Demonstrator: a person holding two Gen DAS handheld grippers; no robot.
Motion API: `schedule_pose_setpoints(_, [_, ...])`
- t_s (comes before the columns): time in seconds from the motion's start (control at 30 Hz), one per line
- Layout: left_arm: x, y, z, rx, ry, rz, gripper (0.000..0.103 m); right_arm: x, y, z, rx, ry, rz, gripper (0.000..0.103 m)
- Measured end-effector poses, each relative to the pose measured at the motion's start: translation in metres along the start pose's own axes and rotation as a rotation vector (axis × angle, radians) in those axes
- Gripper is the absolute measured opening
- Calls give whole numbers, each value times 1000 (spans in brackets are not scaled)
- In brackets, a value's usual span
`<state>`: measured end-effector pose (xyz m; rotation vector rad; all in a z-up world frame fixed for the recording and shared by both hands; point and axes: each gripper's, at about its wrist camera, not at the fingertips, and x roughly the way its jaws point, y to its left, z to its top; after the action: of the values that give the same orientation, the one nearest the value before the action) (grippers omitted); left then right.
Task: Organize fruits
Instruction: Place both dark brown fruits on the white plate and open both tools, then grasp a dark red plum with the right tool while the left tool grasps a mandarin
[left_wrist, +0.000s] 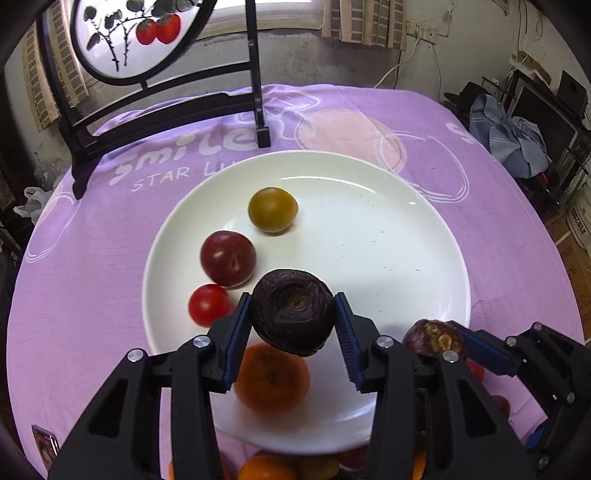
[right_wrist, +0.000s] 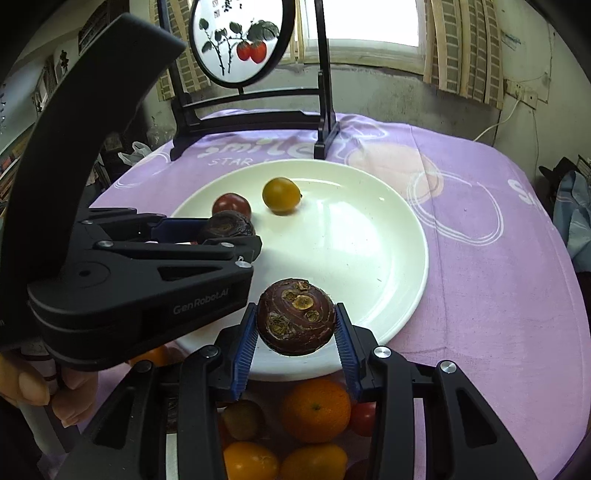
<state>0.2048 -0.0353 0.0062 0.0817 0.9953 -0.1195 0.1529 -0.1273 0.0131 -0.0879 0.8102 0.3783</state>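
Gripping dark wrinkled round fruits, one pinched in each: left gripper (left_wrist: 293, 319), right gripper (right_wrist: 297, 325), both hovering over the round white ceramic plate's (left_wrist: 388, 236) near edge.

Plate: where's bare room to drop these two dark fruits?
The white plate is bare across its right half, bordered by the yellow tomato and the right rim. The left side is crowded: dark red plum, red tomato, orange.
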Motion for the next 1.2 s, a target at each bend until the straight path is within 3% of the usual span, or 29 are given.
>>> schedule_pose_setpoints(0.07, [0,-4,0,6,-21,3,60,3,-3,0,12,15,24,43])
schedule_pose_setpoints(0.4, [-44,8,-22,-16,-97,8,76,-14,-11,-8,57,3,60,51])
schedule_pose_setpoints(0.53, [-65,17,-41,-24,-130,20,87,-28,-13,-16,64,-20,55,58])
schedule_pose_setpoints(0.67, [-82,24,-62,-38,-152,-2,91,-43,-13,-34,62,-32,55,62])
schedule_pose_setpoints(0.73, [-85,27,-72,-53,-138,-8,93,-50,-15,-47,65,-33,58,70])
schedule_pose_setpoints(0.83, [-86,32,-90,-71,-111,-20,93,-60,-21,-69,92,-36,64,72])
schedule_pose_setpoints(1.2, [-103,44,-144,-97,-98,-20,93,-76,-22,-117,136,-3,61,72])
